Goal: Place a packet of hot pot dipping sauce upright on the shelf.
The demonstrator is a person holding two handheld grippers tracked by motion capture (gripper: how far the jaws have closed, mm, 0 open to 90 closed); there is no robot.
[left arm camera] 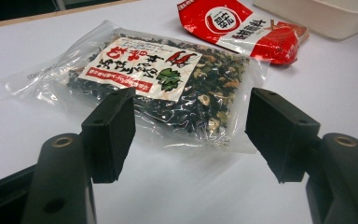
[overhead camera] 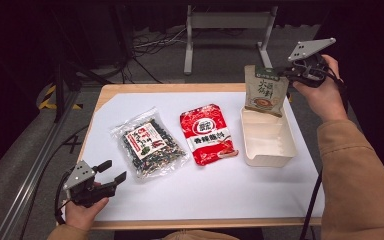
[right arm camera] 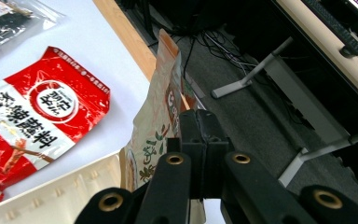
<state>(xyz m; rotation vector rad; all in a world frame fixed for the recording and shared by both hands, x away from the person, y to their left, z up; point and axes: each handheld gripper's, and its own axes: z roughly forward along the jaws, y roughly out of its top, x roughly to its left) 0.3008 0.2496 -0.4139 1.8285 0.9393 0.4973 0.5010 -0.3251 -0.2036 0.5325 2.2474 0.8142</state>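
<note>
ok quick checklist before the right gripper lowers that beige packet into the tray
1. Right gripper shut on the beige packet: ok.
2. Packet's lower edge over the cream tray: ok.
3. Tray floor free of other things: ok.
4. Red packet lies outside the tray, apart from its wall: ok.
5. Left gripper open and away, near the clear bag of dried mix: ok.
6. How firm the grip is: cannot tell.

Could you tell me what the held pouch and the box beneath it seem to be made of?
Beige pouch: apparently matte, paper-look laminate; it stays stiff and shows no glare. Cream box: probably moulded plastic, smooth and semi-matte, with ribbed inner walls.
</note>
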